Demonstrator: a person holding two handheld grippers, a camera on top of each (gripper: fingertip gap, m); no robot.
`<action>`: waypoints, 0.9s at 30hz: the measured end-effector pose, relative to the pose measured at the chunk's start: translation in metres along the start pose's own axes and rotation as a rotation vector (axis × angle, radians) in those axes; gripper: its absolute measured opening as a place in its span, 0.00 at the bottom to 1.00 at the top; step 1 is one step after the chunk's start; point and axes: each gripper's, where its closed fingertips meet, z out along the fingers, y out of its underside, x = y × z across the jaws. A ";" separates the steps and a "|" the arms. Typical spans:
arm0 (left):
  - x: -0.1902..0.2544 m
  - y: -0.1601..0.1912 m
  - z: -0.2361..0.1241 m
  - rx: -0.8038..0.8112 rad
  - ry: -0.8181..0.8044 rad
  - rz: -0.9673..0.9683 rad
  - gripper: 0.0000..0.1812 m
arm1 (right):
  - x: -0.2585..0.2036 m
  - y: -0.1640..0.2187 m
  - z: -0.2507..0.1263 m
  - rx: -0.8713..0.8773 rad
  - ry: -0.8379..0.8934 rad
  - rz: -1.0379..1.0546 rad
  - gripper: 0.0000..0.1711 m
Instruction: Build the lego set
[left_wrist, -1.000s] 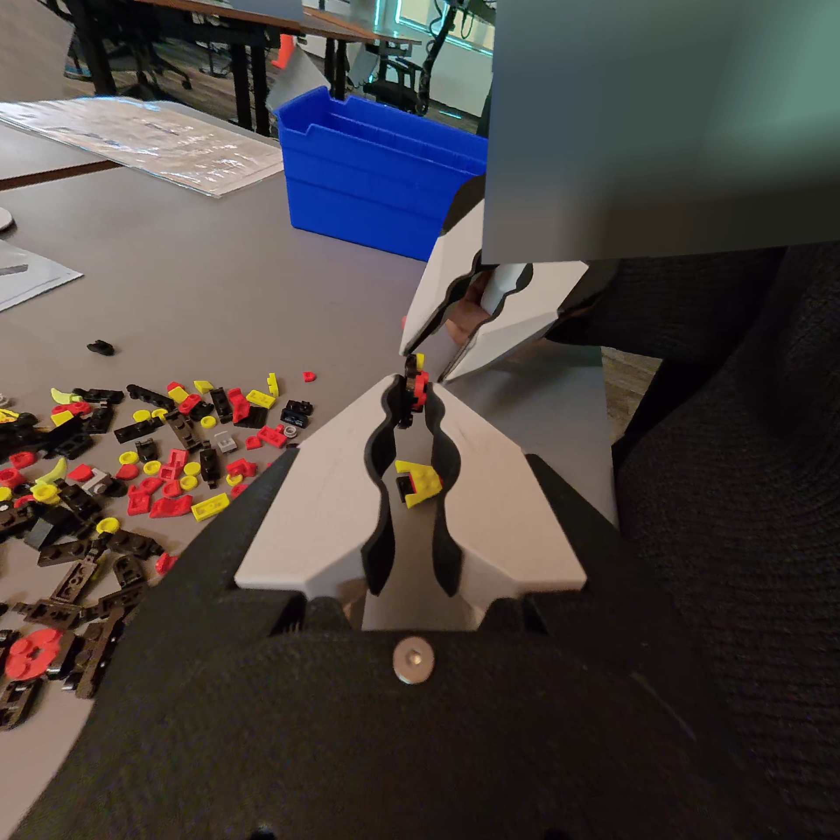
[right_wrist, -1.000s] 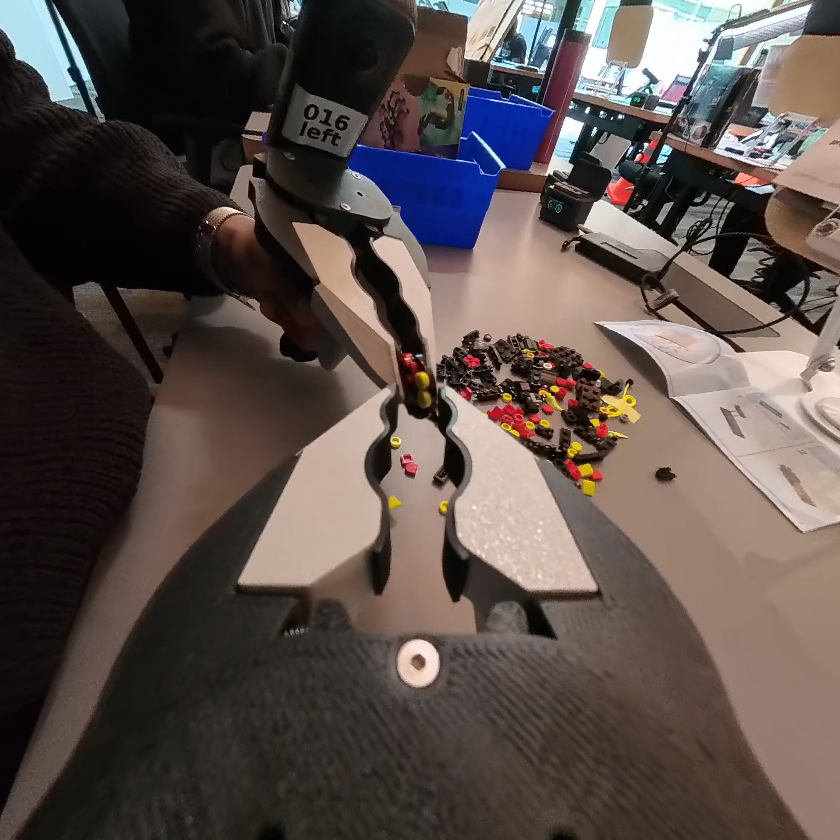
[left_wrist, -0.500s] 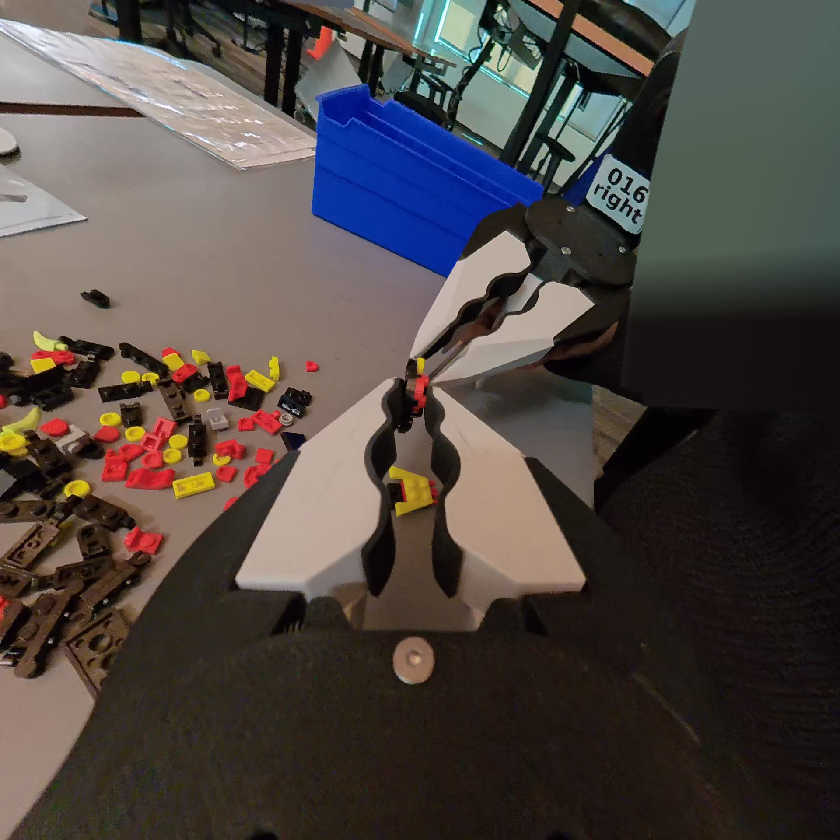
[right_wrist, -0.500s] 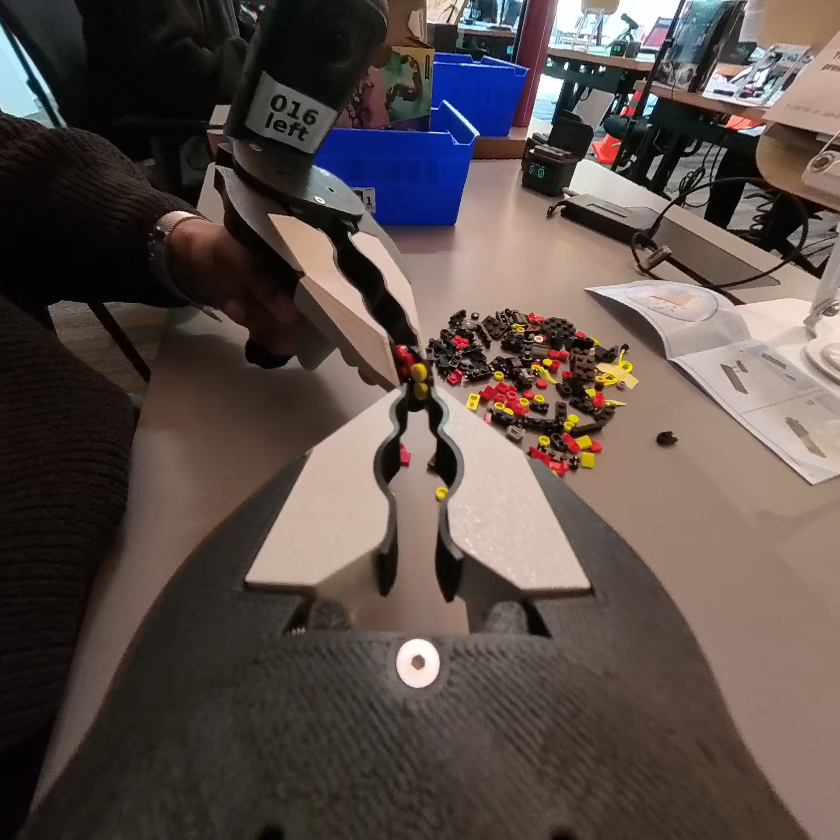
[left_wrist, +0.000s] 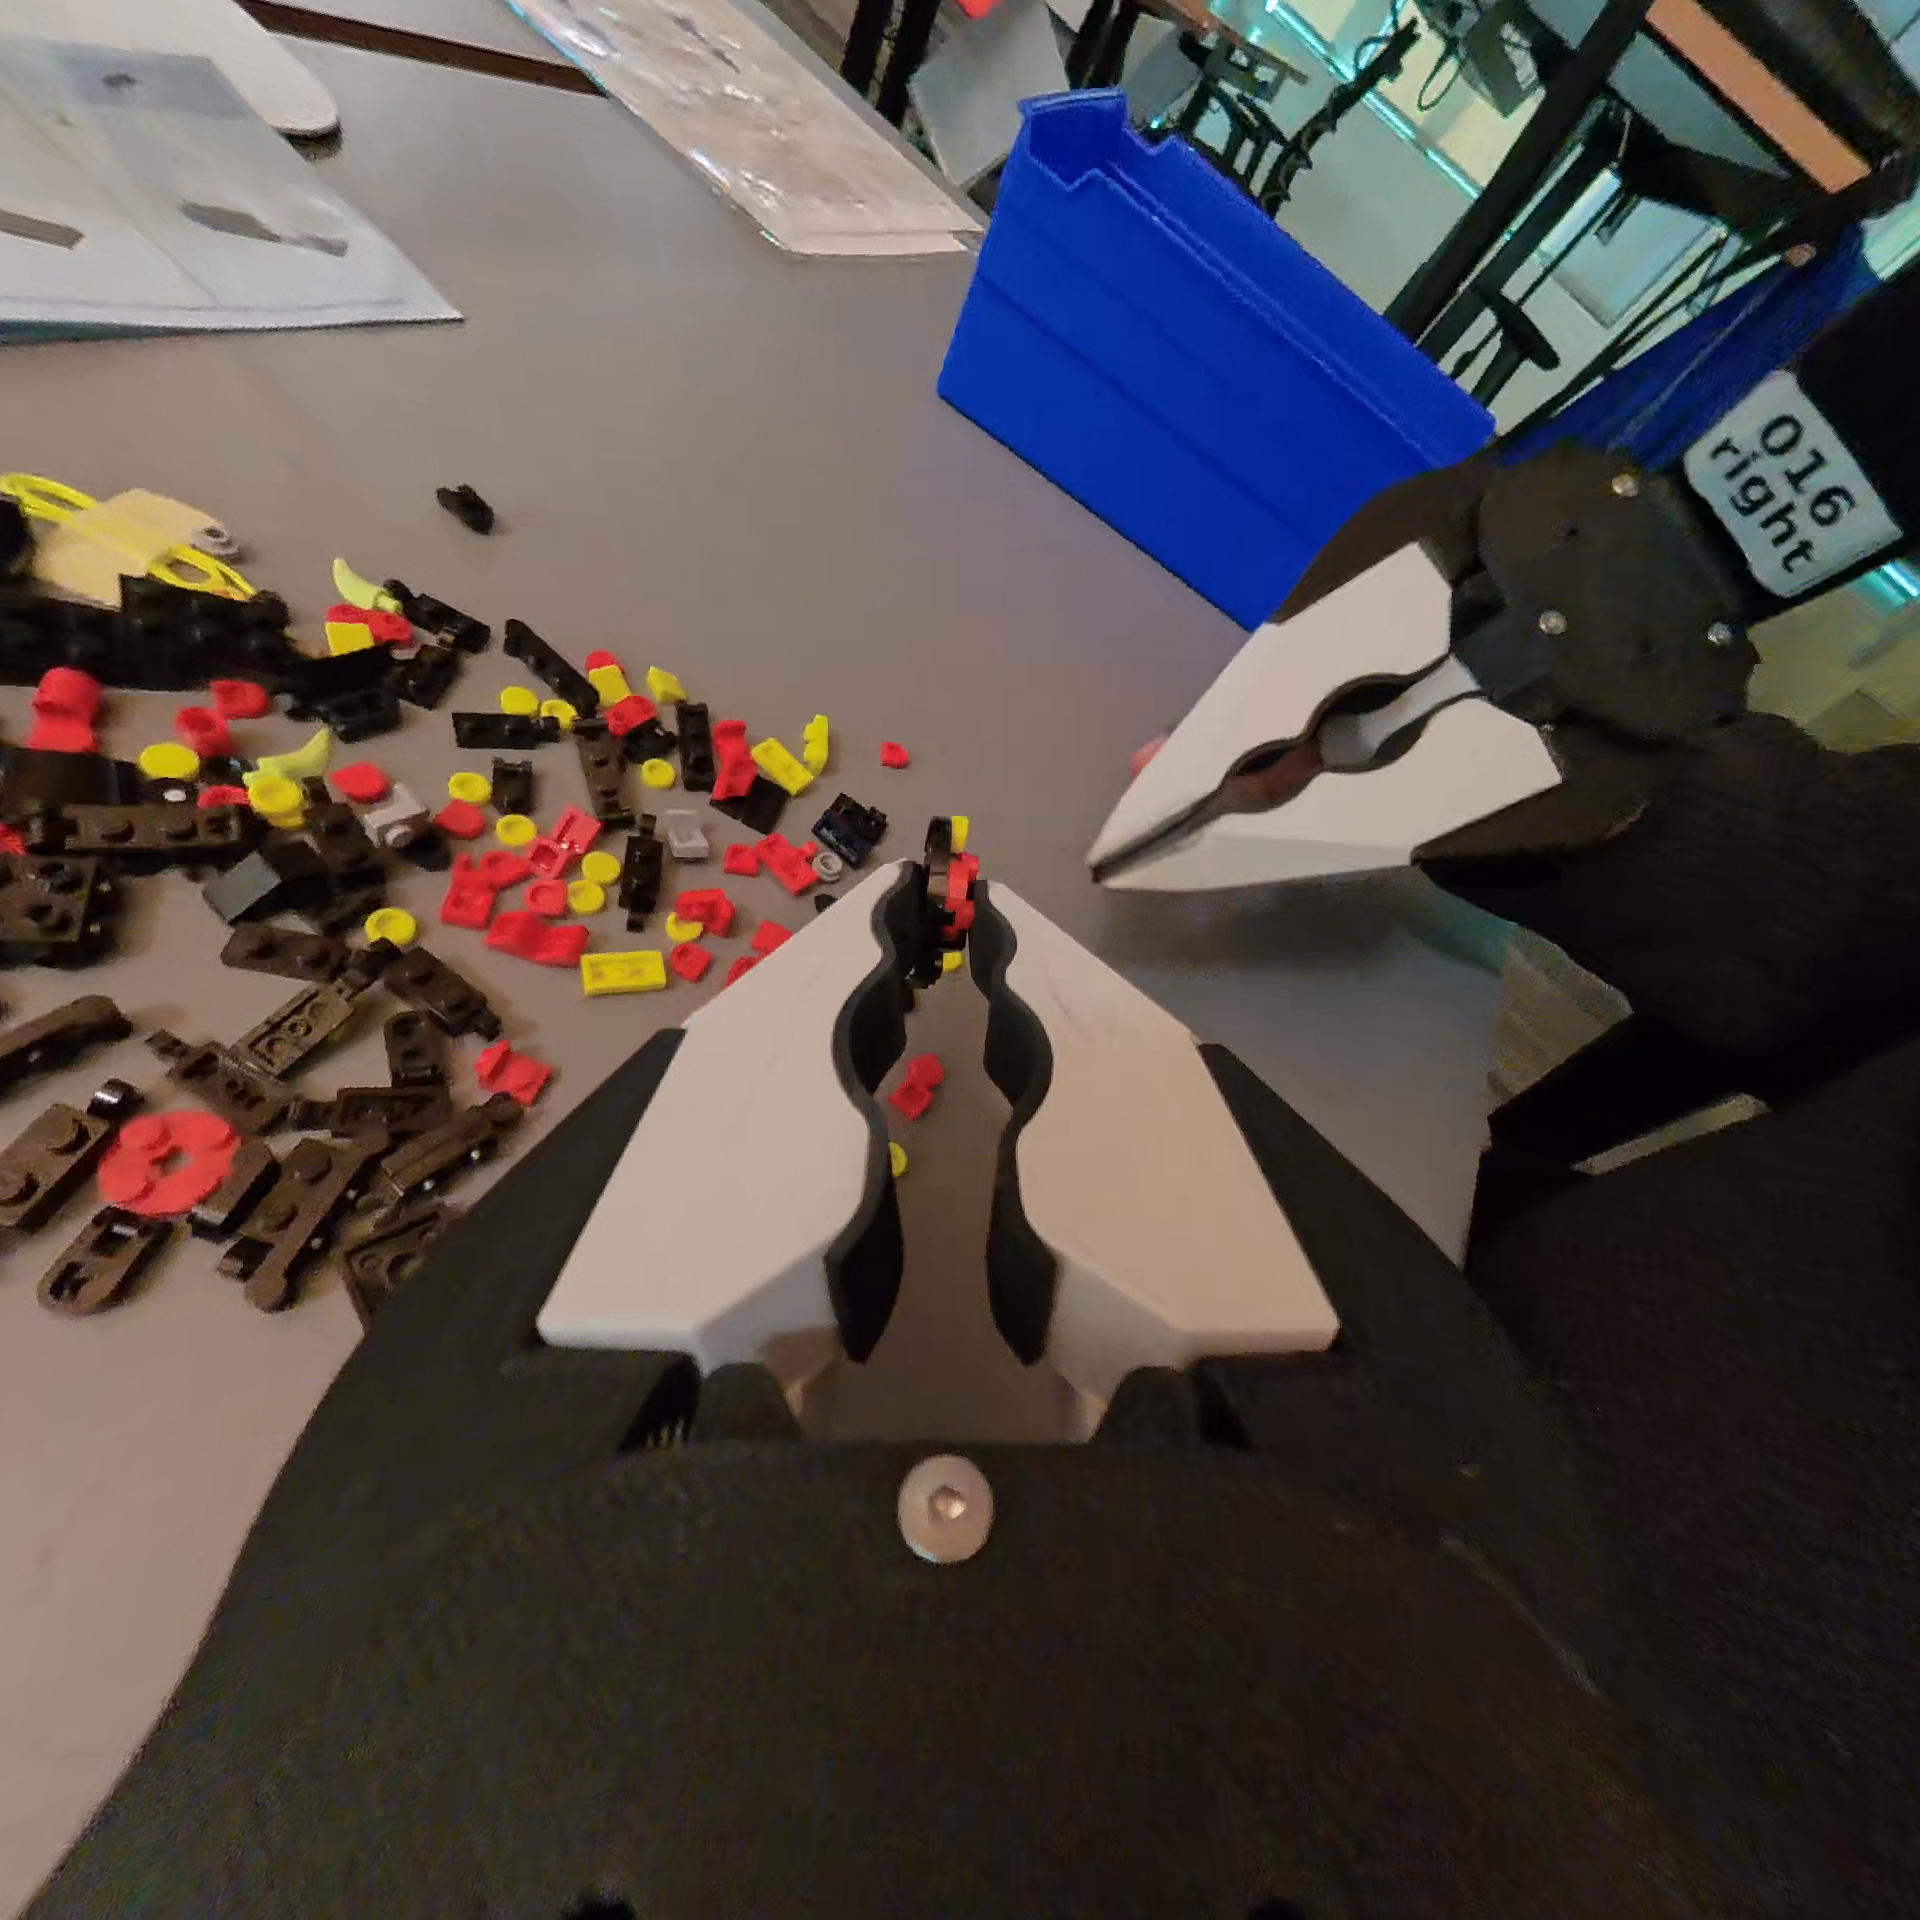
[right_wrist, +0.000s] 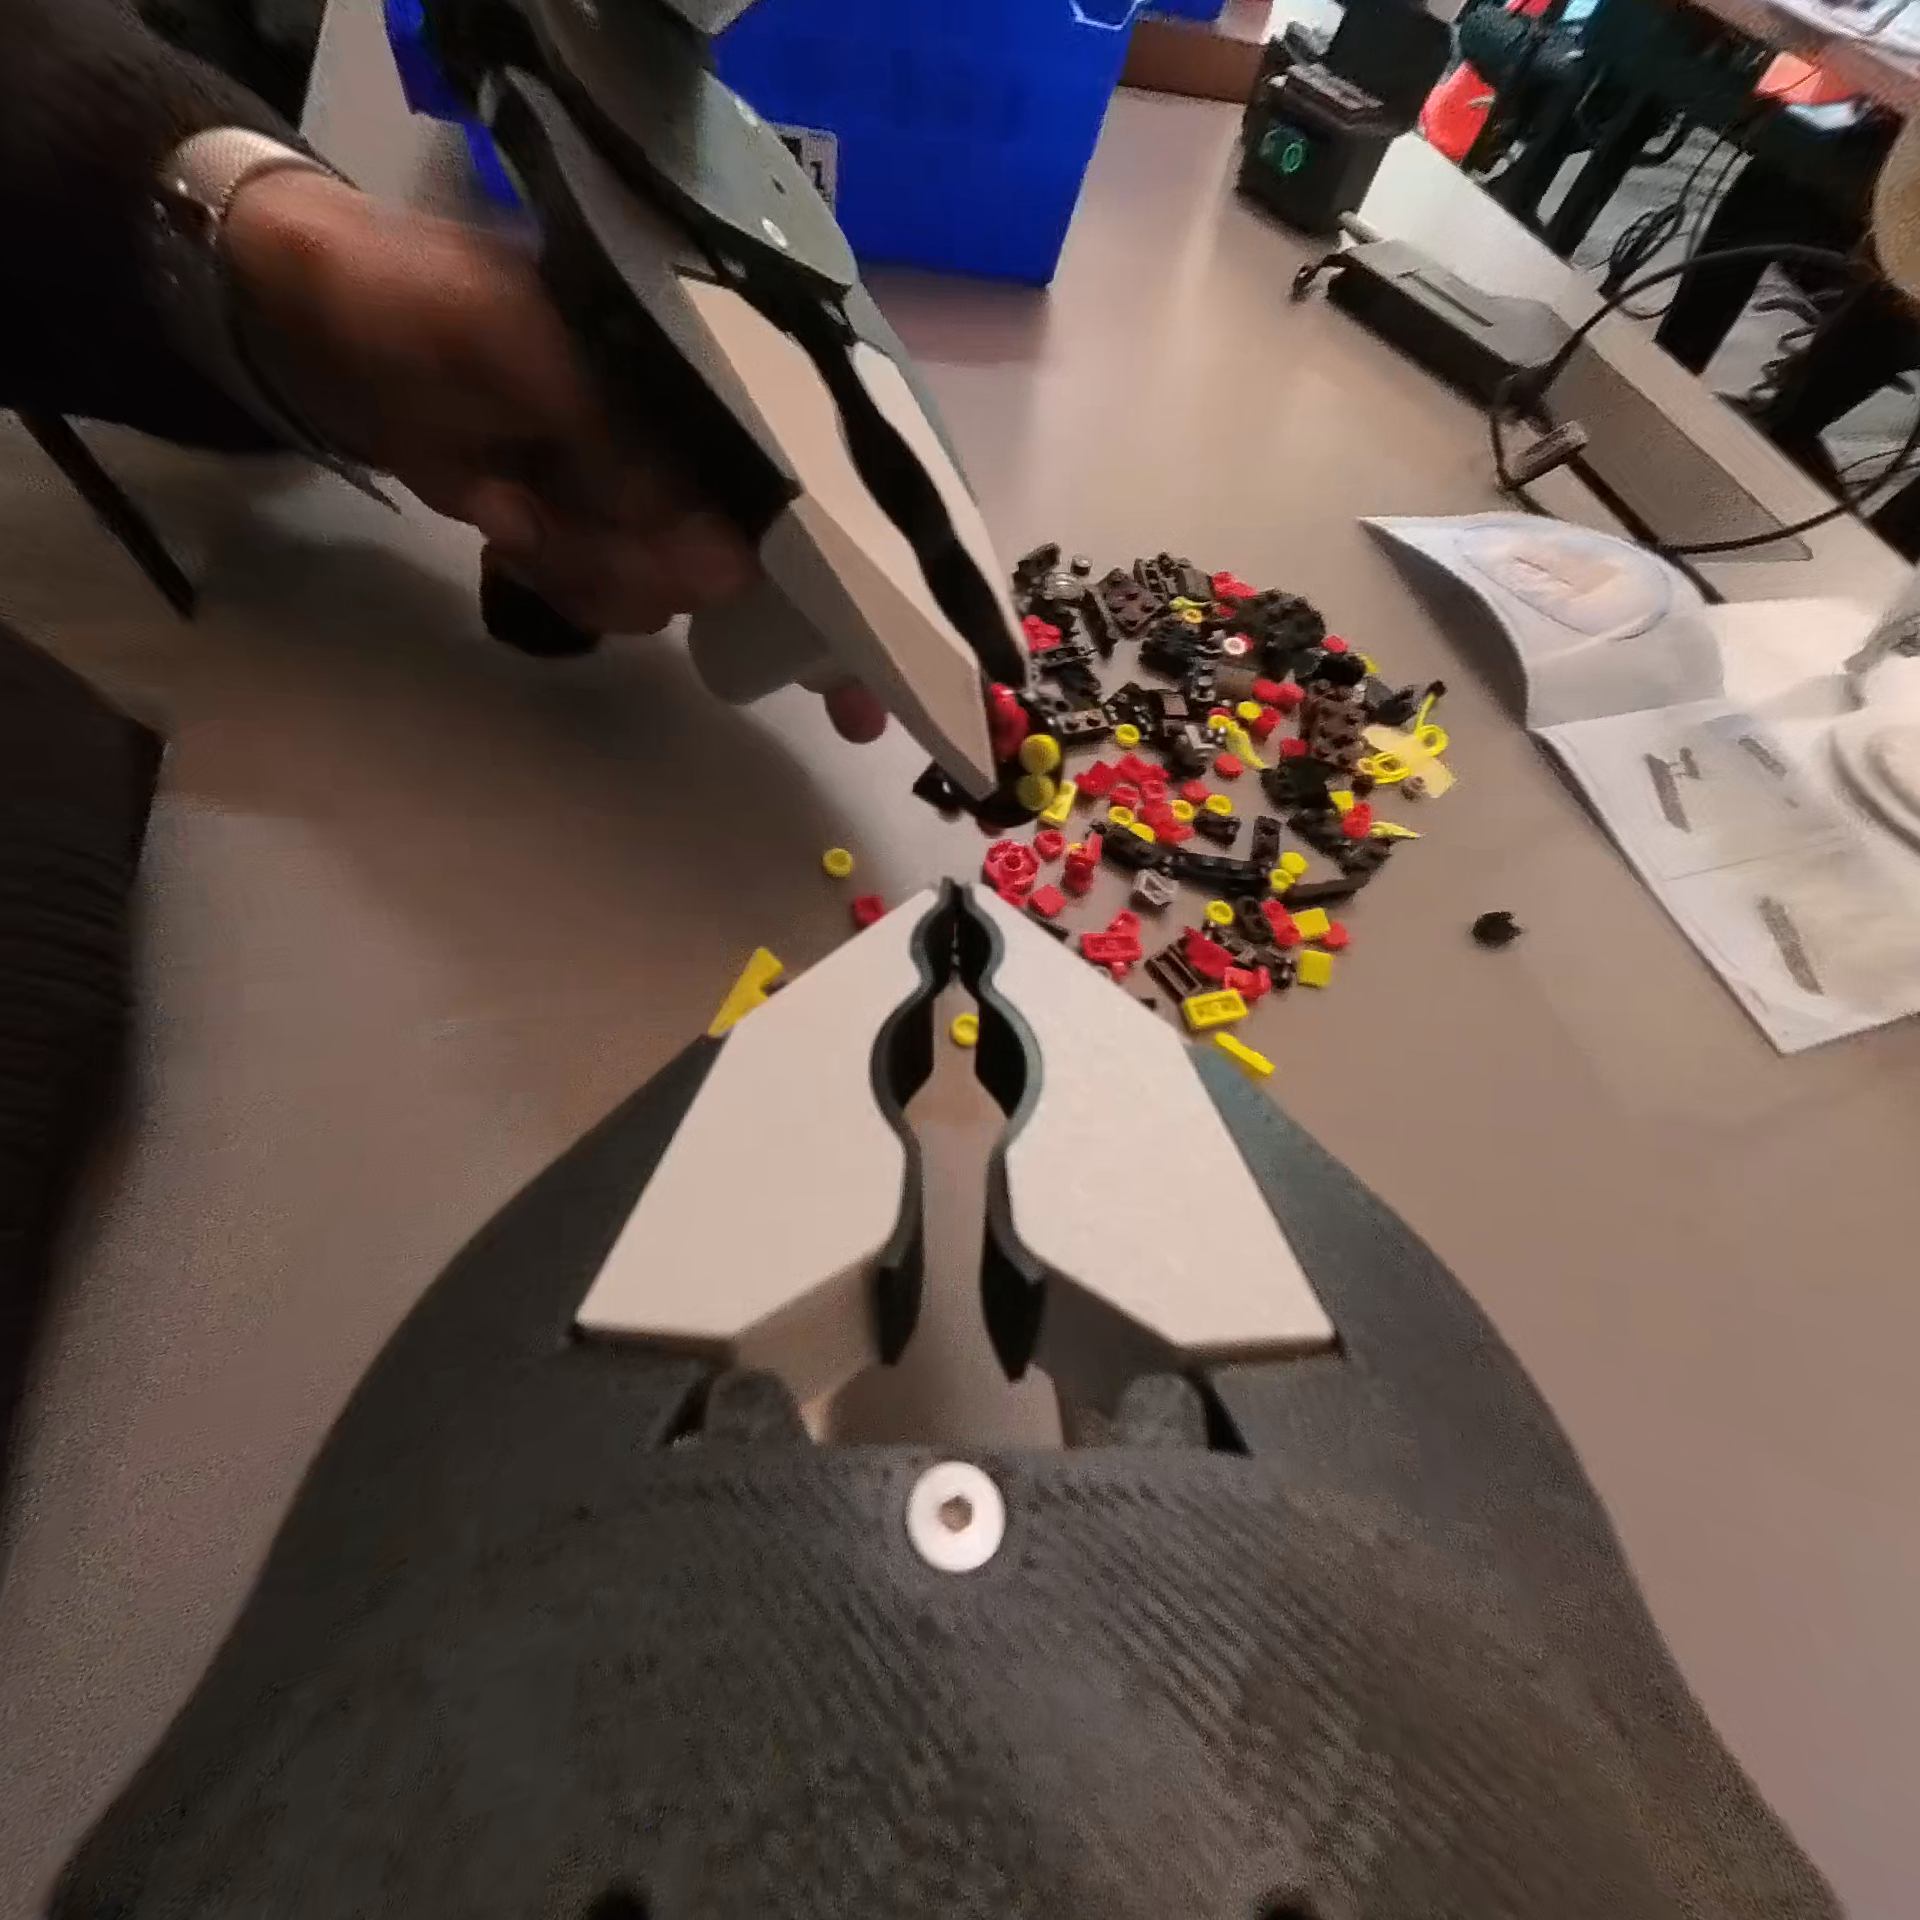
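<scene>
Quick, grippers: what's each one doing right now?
Left gripper: shut on the small black, red and yellow lego assembly.
Right gripper: shut, holding nothing.

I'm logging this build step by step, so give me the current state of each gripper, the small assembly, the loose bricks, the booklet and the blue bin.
Left gripper: shut on the small assembly, held above the table.
Right gripper: shut, empty, apart from the assembly.
Small assembly: black, red and yellow, pinched at the fingertips.
Loose bricks: scattered in a pile, unassembled.
Instruction booklet: lying open.
Blue bin: upright; contents hidden.
</scene>
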 end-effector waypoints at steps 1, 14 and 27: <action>0.001 0.000 0.000 -0.001 0.008 -0.002 0.02 | 0.002 0.000 0.000 0.014 -0.001 0.027 0.00; 0.029 0.000 0.001 0.001 0.184 -0.006 0.03 | 0.001 -0.012 0.001 0.109 -0.009 0.115 0.05; 0.031 0.007 0.005 -0.029 0.141 0.038 0.02 | -0.002 -0.004 0.000 0.034 -0.015 0.097 0.02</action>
